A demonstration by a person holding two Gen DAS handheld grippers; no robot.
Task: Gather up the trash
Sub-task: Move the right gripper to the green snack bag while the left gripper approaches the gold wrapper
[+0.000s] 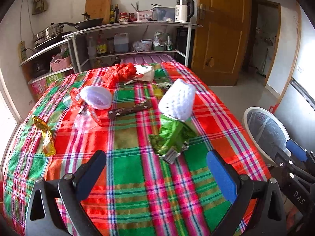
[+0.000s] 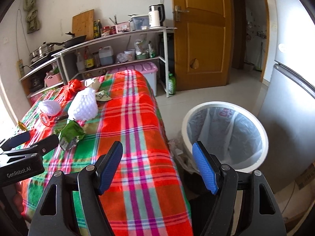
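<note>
Trash lies on a plaid-covered table (image 1: 128, 177): a green snack wrapper (image 1: 171, 137) under a white foam fruit net (image 1: 177, 100), a second foam net (image 1: 96, 97), a gold wrapper (image 1: 46, 135), a brown wrapper (image 1: 130, 109), red plastic (image 1: 120, 73) and a torn carton (image 1: 144, 72). My left gripper (image 1: 157, 169) is open just short of the green wrapper, holding nothing. My right gripper (image 2: 157, 165) is open and empty over the table's right edge, beside a white lined bin (image 2: 226, 133). The green wrapper (image 2: 71, 132) and foam net (image 2: 83, 106) lie to its left.
A metal shelf (image 1: 126, 31) with pans, bottles and a kettle stands behind the table. A wooden door (image 2: 198, 39) and a grey fridge (image 2: 289, 108) flank the bin on open floor. A pink storage box (image 2: 141, 70) sits at the table's far end.
</note>
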